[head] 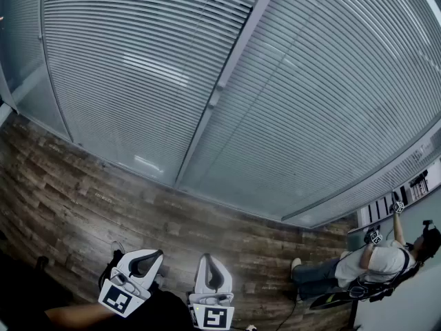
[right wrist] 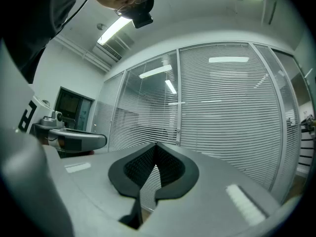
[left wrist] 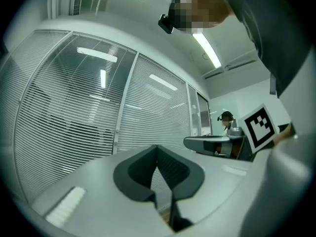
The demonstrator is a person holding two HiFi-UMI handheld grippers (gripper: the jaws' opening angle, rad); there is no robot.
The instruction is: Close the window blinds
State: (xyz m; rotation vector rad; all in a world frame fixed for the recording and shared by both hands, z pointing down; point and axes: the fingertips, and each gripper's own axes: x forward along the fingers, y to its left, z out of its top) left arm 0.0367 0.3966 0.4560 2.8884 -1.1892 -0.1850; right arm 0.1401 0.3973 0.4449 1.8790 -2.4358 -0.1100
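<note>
Head view: the blinds [head: 138, 67] hang either side of the frame post [head: 231, 61]; your left gripper [head: 157, 256] and right gripper [head: 209, 258] sit well short of it.
Left gripper view: jaws pressed together, empty.
Right gripper view: same.
Risk: reach in shut and you may bend the blinds beside the post.

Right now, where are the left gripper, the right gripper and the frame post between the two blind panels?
left gripper [head: 158, 254]: head view, where its closed fingertips meet.
right gripper [head: 207, 257]: head view, where its closed fingertips meet.
frame post [head: 240, 47]: head view, upper stretch of the bar.
</note>
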